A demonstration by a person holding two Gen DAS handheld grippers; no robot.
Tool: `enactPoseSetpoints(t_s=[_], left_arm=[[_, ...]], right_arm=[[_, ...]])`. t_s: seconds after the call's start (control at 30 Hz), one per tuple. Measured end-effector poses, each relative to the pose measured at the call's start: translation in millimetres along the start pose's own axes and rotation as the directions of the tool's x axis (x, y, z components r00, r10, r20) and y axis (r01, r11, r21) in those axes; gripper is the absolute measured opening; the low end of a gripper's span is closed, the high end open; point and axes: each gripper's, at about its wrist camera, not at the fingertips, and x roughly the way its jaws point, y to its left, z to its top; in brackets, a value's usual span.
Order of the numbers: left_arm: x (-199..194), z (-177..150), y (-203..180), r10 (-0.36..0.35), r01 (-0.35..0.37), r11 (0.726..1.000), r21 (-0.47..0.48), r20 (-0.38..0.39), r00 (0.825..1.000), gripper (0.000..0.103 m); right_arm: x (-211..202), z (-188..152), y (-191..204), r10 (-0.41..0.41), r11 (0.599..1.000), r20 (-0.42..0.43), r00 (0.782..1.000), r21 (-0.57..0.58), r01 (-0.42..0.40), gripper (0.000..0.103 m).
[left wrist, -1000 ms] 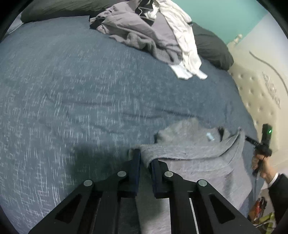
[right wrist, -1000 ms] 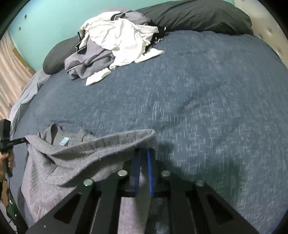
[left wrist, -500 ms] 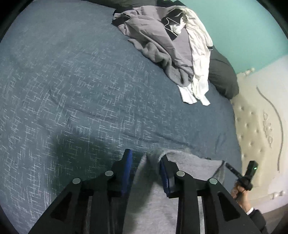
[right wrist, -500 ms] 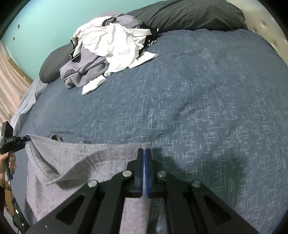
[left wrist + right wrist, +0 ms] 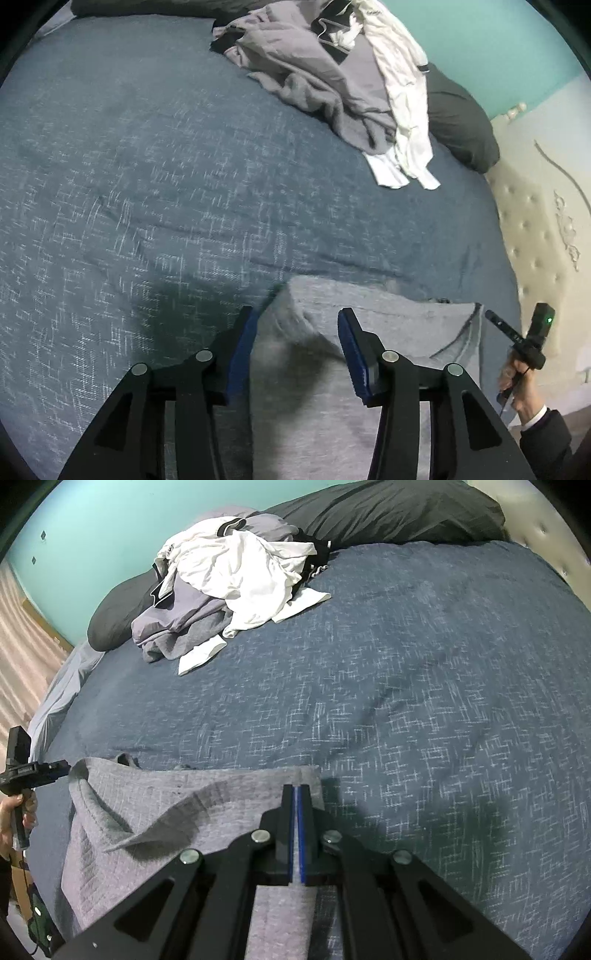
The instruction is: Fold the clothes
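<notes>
1. The left gripper [image 5: 295,343] has its jaws apart and opening; a corner of the grey shirt [image 5: 388,321] lies between the blue pads [image 5: 354,354], and neither pad presses on it.
2. The right gripper [image 5: 297,797] has its jaws pressed together, clamped on the far right corner of the grey shirt [image 5: 207,805], which shows as a thin strip of cloth between the pads.
3. From the right tongs the shirt spreads to the left and back toward the camera, lying flat on the dark blue bedspread [image 5: 424,709] with 1 loose fold standing up in its middle.
4. Seen from the left tongs, the shirt runs to the right, where its other corner meets the tips of the right gripper [image 5: 496,321], held by a hand [image 5: 517,384] in a dark sleeve.
5. Seen from the right tongs, the left gripper [image 5: 59,766] sits at the far left, its tips just at the shirt's raised corner.
6. Well beyond both tongs, a heap of unfolded clothes [image 5: 236,587], white and grey, lies on the bedspread against dark pillows [image 5: 388,513].
7. A tufted cream headboard [image 5: 532,236] stands to the right of the left tongs, past the edge of the bed.
</notes>
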Motion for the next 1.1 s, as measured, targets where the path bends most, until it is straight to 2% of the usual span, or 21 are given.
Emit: enactPoseSetpoints(t_s=[0.23, 0.3, 0.63, 0.7, 0.83, 0.97, 1.03, 1.07, 1.1], left_arm=[[-0.6, -10.9, 10.3, 0.018, -0.019, 0.999, 0.048, 0.014, 1.000, 0.050], [1.0, -15.8, 14.5, -0.003, 0.002, 0.998, 0.055, 0.019, 1.000, 0.050], [27.4, -23.7, 12.0, 0.001, -0.002, 0.992, 0.127, 0.004, 1.000, 0.051], [32.9, -20.8, 14.1, 0.004, -0.006, 0.994, 0.111, 0.011, 1.000, 0.051], [40.9, -16.2, 19.5, -0.021, 0.020, 0.998, 0.059, 0.020, 1.000, 0.051], [46.8, -15.4, 17.0, -0.033, 0.032, 0.997, 0.068, 0.012, 0.999, 0.049], [49.5, -16.2, 14.3, -0.033, 0.033, 0.996, 0.079, 0.002, 0.999, 0.030], [50.7, -16.8, 13.1, -0.035, 0.036, 0.996, 0.082, -0.004, 0.999, 0.016], [51.5, -17.5, 11.8, -0.037, 0.037, 0.996, 0.085, -0.007, 0.999, 0.009]], right_arm=[[3.3, -1.8, -6.0, 0.000, 1.000, -0.013, 1.000, 0.028, 0.001, 0.001], [5.8, -2.2, -8.4, -0.001, 0.999, -0.021, 1.000, 0.042, 0.002, 0.002], [23.4, -2.2, -8.6, 0.030, 0.997, -0.044, 0.999, 0.076, -0.026, 0.007], [30.1, -2.6, -9.0, 0.035, 0.996, -0.066, 0.997, 0.088, -0.029, 0.019], [36.5, -4.9, -10.2, 0.045, 0.994, -0.075, 0.996, 0.098, -0.037, 0.020], [38.6, -6.6, -10.5, 0.042, 0.996, -0.072, 0.997, 0.079, -0.036, 0.020], [40.4, -7.6, -10.3, 0.035, 0.997, -0.078, 0.996, 0.067, -0.030, 0.018], [42.5, -8.2, -9.6, 0.029, 0.998, -0.088, 0.996, 0.058, -0.024, 0.009], [43.3, -8.9, -7.9, 0.020, 0.999, -0.089, 0.996, 0.046, -0.016, 0.003]])
